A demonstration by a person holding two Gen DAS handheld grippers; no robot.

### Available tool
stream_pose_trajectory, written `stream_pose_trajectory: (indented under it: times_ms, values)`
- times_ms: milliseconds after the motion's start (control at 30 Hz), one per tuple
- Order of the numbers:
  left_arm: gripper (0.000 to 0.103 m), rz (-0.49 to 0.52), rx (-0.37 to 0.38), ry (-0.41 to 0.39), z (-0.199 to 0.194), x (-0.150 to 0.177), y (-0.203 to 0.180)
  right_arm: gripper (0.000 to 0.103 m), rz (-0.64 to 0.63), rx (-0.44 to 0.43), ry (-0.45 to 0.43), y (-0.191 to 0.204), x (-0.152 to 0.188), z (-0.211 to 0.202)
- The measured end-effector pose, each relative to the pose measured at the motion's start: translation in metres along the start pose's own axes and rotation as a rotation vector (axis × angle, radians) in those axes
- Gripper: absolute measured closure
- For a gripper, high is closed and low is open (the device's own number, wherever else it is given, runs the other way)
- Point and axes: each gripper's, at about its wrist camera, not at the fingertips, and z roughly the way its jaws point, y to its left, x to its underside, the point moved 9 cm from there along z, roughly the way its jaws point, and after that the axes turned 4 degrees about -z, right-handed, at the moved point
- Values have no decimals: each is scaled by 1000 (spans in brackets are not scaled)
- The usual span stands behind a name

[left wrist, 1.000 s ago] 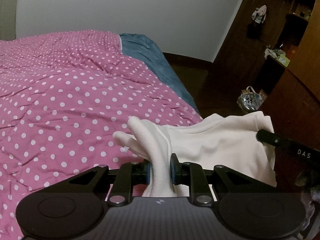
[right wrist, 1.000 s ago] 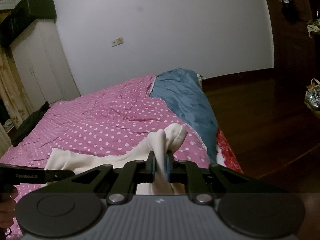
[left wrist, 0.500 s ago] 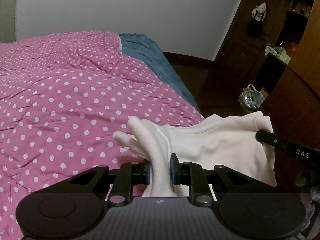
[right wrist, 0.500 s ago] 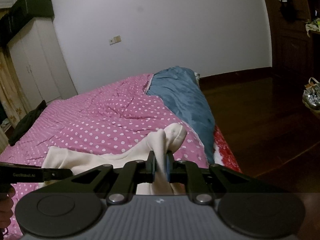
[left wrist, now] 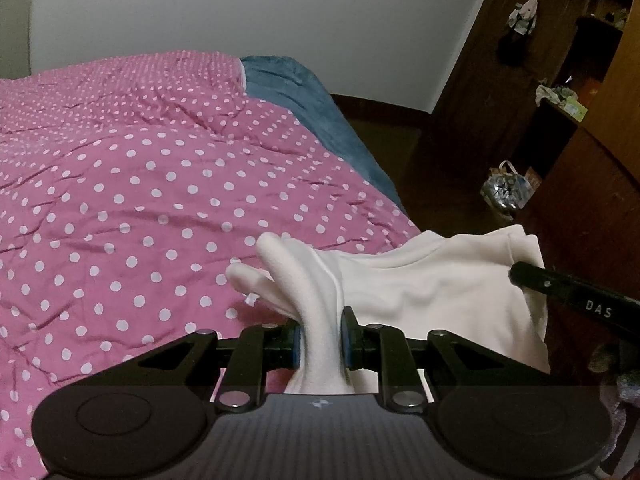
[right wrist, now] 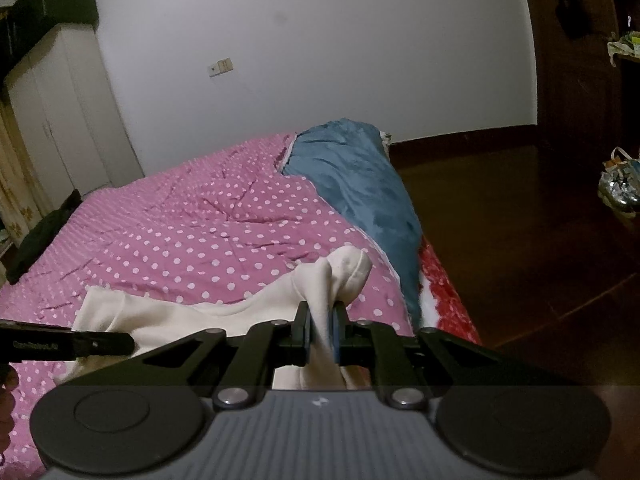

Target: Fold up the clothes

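While both tools pinch it, the cream garment (left wrist: 420,280) hangs stretched between them over the near edge of the bed. Left tool (left wrist: 320,344) clamped on a thick bunch of cloth, jaws slightly apart. Right tool (right wrist: 320,338) nearly closed on a thinner fold. Beyond: pink polka-dot duvet (left wrist: 140,168), then blue blanket (right wrist: 360,184), white wall (right wrist: 320,40) at the far end.

garment type: cannot tell, cream garment (left wrist: 420,280) bunched | garment lower part: hidden behind left gripper (left wrist: 320,344) body | right gripper (right wrist: 320,334): covers the cloth's near end | dark item (right wrist: 36,240) at the bed's far side: too dim to identify | floor bag (left wrist: 506,190): contents unreadable
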Motion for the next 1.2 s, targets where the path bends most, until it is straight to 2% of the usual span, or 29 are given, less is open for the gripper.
stream_pose_trajectory:
  times_ms: [500,700,1000,1067,1133,1200]
  values:
    - [77,-9,-36,24,9,5,9,92,-2,30,54,-7,14,22]
    - [67,-7,-46,26,7,5,11,87,7,49,68,-14,17,25]
    - [60,6,-62,22,6,4,14,86,11,74,57,-22,15,23]
    - [58,8,-63,22,5,4,15,85,15,78,54,-23,15,23]
    - [55,14,-68,17,3,4,16,78,10,79,57,-22,15,23]
    - [52,19,-69,12,1,3,18,77,3,77,63,-21,16,23]
